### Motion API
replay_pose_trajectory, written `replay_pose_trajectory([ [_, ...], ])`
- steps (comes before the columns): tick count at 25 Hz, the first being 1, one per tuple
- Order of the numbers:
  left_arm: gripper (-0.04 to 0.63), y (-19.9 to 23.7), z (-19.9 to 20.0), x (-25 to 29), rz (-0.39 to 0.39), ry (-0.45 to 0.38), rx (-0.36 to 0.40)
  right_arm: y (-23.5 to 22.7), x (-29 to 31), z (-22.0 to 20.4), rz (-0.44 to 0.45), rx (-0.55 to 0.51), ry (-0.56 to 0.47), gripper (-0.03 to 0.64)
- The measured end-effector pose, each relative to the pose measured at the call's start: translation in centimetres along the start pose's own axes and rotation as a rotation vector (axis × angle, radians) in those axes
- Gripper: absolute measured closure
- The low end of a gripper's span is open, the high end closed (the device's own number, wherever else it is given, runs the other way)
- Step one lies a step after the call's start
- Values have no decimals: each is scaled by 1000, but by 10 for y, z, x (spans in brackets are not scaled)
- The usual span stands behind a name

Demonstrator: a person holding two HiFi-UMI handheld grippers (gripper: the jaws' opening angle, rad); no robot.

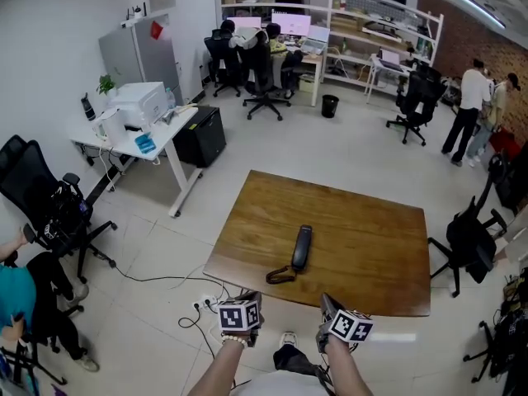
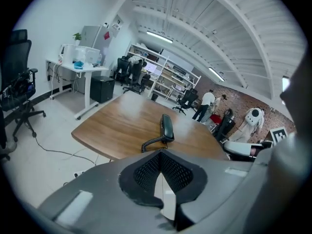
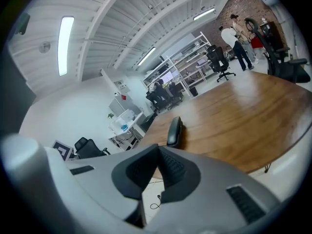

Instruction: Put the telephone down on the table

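Left of the left tool: black office chair [image 1: 37, 192] on the floor, with a thin cable [image 1: 157, 280] trailing across the tiles.

Left tool [image 1: 247, 299] [image 2: 161, 154]: clenched, pads pressed together with nothing between them, held off the near edge of the worktop [image 1: 371, 254] and aimed down towards it.

Ahead of both tools, between their lines of aim and well apart from either: telephone [image 1: 302, 247] [image 2: 167, 127] [image 3: 174, 131], black, lying flat on the wooden worktop, long axis pointing away from the tools; coiled cord [image 1: 280, 275] [image 2: 152, 143] at the end nearer the tools, close to the worktop edge.

Right tool [image 1: 328, 304] [image 3: 158, 152]: likewise clenched and empty, just beside the left tool, short of the worktop edge.

Far ahead and right of the right tool: two standing persons [image 1: 472, 110] by a brick wall.
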State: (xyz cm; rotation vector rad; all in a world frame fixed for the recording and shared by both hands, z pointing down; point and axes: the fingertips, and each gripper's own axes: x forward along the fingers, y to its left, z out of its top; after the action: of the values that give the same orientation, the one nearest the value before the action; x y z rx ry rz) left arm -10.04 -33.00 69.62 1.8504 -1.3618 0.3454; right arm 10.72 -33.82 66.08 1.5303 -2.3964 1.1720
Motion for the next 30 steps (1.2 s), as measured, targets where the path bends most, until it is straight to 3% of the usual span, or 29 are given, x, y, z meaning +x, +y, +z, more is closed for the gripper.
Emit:
replay_pose_trajectory([
  [9, 595, -27, -28, -84, -84, -84, 73, 45, -69, -71, -16, -25, 1, 614],
  [16, 595, -29, -72, -131, -112, -62, 73, 66, -122, -121, -62, -17, 9, 614],
  [23, 595, -22, -87, -152, -95, -70, 54, 84, -132, -116, -38, -51, -9, 614],
  [30, 595, -48, -82, -158, -97, -98, 92, 91, -151, -96, -6, -110, -30, 614],
])
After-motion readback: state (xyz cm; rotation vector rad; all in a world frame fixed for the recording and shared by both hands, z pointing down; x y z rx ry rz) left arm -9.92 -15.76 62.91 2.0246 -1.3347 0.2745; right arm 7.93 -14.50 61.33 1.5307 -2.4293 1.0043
